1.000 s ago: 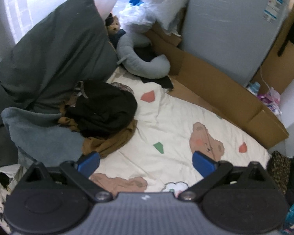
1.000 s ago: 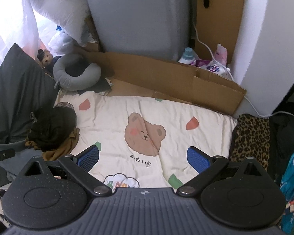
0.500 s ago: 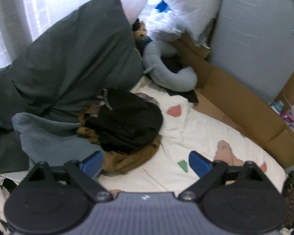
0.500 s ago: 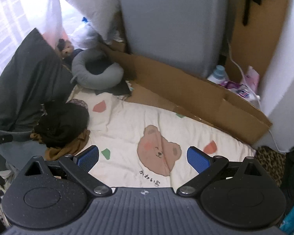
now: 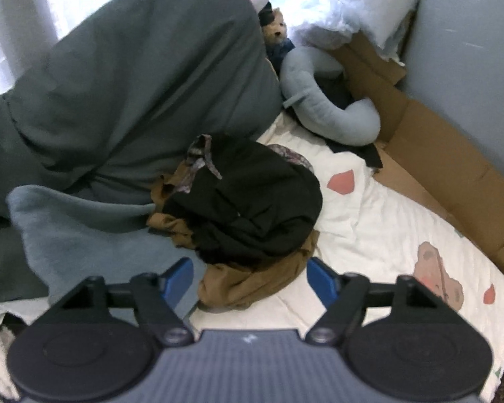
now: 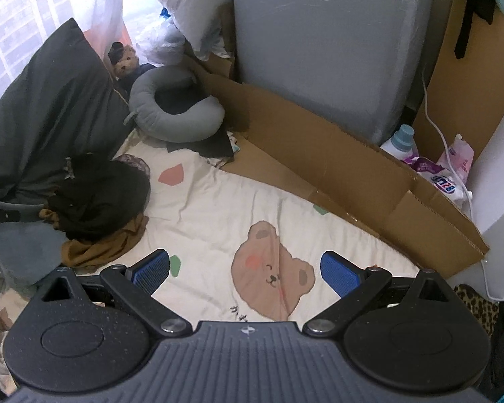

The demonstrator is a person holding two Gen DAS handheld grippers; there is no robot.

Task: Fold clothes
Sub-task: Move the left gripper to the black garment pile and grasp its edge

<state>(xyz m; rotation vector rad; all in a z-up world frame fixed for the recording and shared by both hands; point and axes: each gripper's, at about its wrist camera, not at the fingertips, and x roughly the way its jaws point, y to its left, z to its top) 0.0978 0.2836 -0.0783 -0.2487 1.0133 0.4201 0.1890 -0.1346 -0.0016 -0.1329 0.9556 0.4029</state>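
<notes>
Our left gripper [image 5: 250,277] has dropped toward the crumpled black-and-brown clothes heap [image 5: 252,215], jaws just narrowing yet empty, so we judge pickup imminent.

Pile of clothes [image 5: 252,208] sits on the bed sheet [image 6: 225,208], left side, right up against the big pillow [image 5: 134,94] behind it. A blanket [image 5: 84,235] lies just left of the pile. Neck pillow [image 6: 174,114] is further back in the corner, teddy [image 6: 126,58] behind it. Cardboard [image 6: 336,168] runs along the sheet's far edge, detergent bottle [image 6: 401,141] behind that.
</notes>
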